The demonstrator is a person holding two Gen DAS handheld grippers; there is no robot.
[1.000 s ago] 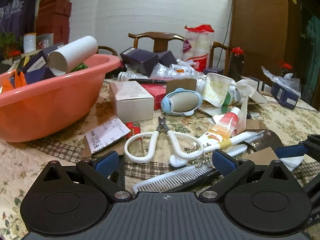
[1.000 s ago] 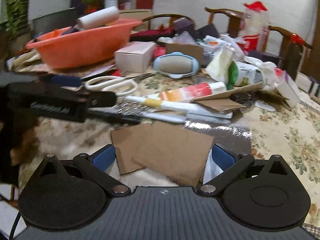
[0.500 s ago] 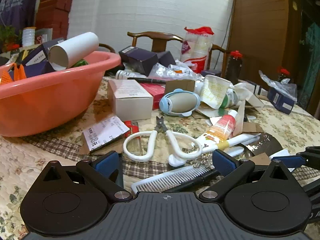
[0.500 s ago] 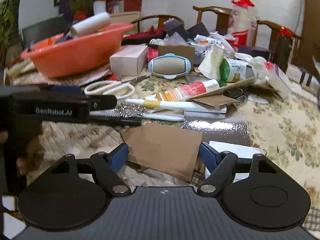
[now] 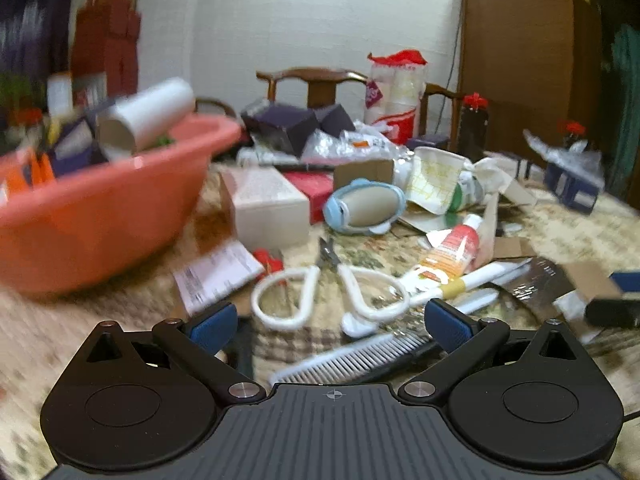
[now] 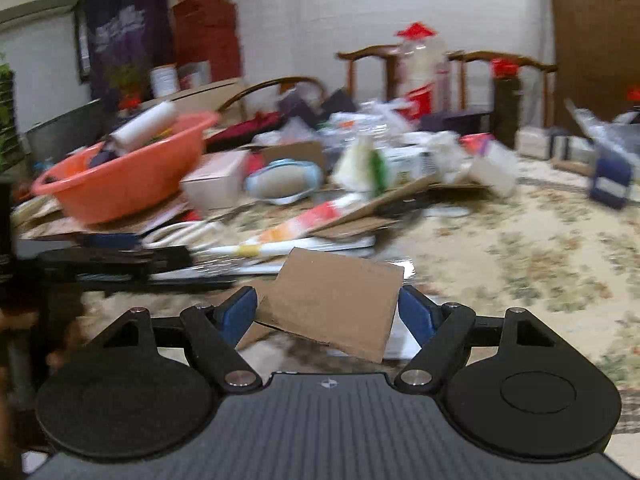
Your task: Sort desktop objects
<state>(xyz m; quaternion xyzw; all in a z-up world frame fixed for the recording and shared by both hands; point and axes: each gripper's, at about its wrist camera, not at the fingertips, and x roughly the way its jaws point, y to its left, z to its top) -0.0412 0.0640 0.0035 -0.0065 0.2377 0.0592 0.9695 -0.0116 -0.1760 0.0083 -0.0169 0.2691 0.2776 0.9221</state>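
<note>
Right wrist view, blurred, no writing legible

Floral-clothed table (image 6: 540, 248), orange basin (image 5: 92, 216), scissors (image 5: 328, 292), comb (image 5: 352, 360), cardboard scraps (image 6: 360, 216)

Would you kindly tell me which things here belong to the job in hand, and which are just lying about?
In hand: right claw shut on the cardboard piece; orange basin, likely its destination; left claw, open and empty.
Lying about: scissors, comb, tube, white box, chair.
</note>
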